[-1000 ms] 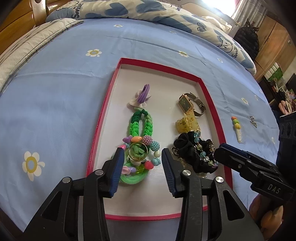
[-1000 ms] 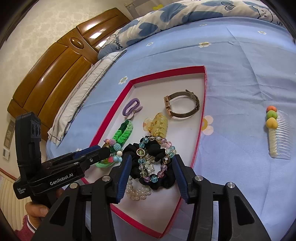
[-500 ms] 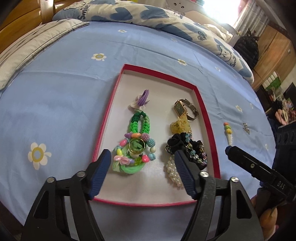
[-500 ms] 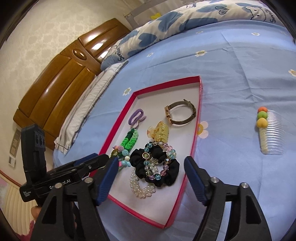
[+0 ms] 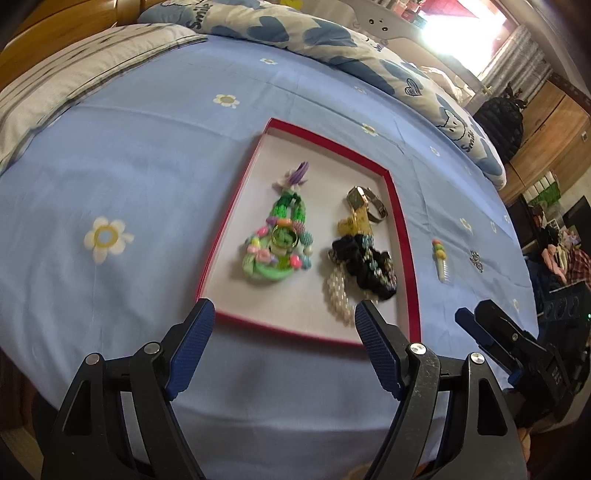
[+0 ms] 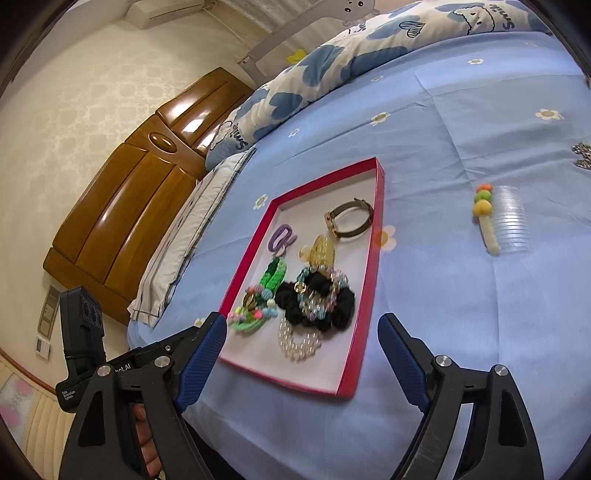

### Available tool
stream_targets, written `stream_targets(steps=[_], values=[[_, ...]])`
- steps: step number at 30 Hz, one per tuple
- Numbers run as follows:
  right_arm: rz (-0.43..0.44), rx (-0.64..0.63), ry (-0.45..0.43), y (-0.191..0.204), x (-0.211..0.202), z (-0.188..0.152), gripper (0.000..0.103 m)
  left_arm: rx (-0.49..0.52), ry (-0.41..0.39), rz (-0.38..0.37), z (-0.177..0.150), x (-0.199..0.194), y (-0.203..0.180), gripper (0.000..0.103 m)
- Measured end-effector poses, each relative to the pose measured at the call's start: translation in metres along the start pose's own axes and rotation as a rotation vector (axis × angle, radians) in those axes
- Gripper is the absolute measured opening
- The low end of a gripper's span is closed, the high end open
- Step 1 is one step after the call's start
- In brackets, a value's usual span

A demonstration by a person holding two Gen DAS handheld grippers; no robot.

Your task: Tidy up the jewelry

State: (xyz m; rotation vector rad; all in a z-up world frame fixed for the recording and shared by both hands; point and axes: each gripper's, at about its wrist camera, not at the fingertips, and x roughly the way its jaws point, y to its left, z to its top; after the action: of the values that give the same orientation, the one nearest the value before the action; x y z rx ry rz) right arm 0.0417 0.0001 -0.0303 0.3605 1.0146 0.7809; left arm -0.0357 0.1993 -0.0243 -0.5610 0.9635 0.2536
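Note:
A red-rimmed tray (image 5: 402,236) lies on the blue bedspread and holds the jewelry. On its left are a green braided bracelet with beads and a gold ring (image 5: 280,240) and a purple clip (image 5: 297,175). On its right are a watch (image 5: 365,201), a yellow claw clip (image 5: 354,221), a black scrunchie with a bead bracelet (image 6: 317,302) and a pearl bracelet (image 6: 299,341). My left gripper (image 5: 284,308) hovers at the tray's near edge, jaws opening, nothing between them. My right gripper (image 6: 302,319) hangs over the tray's near end, jaws also opening and empty.
A clear comb with coloured balls (image 6: 498,221) and a small silver piece (image 6: 581,153) lie on the bedspread right of the tray. A heart-print duvet (image 5: 295,33) and a striped pillow (image 5: 74,66) lie at the far side. A wooden headboard (image 6: 147,184) stands behind.
Both grippers have drawn back and up from the tray and their jaws have spread wide. The ring and bead pile and the scrunchie pile stay in the tray, no longer between the fingers.

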Motion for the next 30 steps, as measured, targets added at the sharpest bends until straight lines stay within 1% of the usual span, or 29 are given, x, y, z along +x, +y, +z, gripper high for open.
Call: stream_targets(steps=[5,8,10,12,14,16,17,18,20,23,26,30], values=[[-0.026,-0.068,-0.025,0.015,-0.016,-0.011,0.087,0.018,-0.005,0.009,-0.011,-0.015,-0.004,0.079],[-0.054,-0.125,-0.044,0.028,-0.03,-0.01,0.088,0.051,-0.029,0.026,-0.01,-0.031,-0.011,0.079],[-0.071,-0.165,-0.052,0.037,-0.038,-0.007,0.09,0.082,-0.062,0.037,-0.006,-0.045,-0.017,0.08],[-0.087,-0.206,-0.062,0.049,-0.047,-0.002,0.091,0.118,-0.106,0.059,-0.002,-0.06,-0.024,0.087],[-0.099,-0.261,-0.078,0.062,-0.056,0.002,0.095,0.146,-0.149,0.089,0.001,-0.07,-0.028,0.099],[-0.116,-0.315,-0.107,0.074,-0.064,0.004,0.102,0.169,-0.199,0.13,0.0,-0.077,-0.031,0.103],[-0.122,-0.339,-0.116,0.078,-0.066,0.003,0.103,0.176,-0.216,0.156,-0.001,-0.076,-0.031,0.103],[-0.13,-0.355,-0.121,0.08,-0.066,0.001,0.103,0.179,-0.216,0.17,-0.003,-0.073,-0.029,0.103],[-0.15,-0.376,-0.126,0.081,-0.06,-0.005,0.103,0.172,-0.197,0.174,-0.008,-0.064,-0.025,0.103],[-0.159,-0.374,-0.107,0.075,-0.046,-0.019,0.103,0.15,-0.166,0.172,-0.019,-0.046,-0.016,0.103],[-0.177,-0.379,-0.107,0.068,-0.037,-0.032,0.103,0.144,-0.154,0.193,-0.029,-0.037,-0.012,0.103],[-0.209,-0.365,-0.108,0.055,-0.026,-0.045,0.103,0.169,-0.157,0.229,-0.041,-0.03,-0.013,0.103]])
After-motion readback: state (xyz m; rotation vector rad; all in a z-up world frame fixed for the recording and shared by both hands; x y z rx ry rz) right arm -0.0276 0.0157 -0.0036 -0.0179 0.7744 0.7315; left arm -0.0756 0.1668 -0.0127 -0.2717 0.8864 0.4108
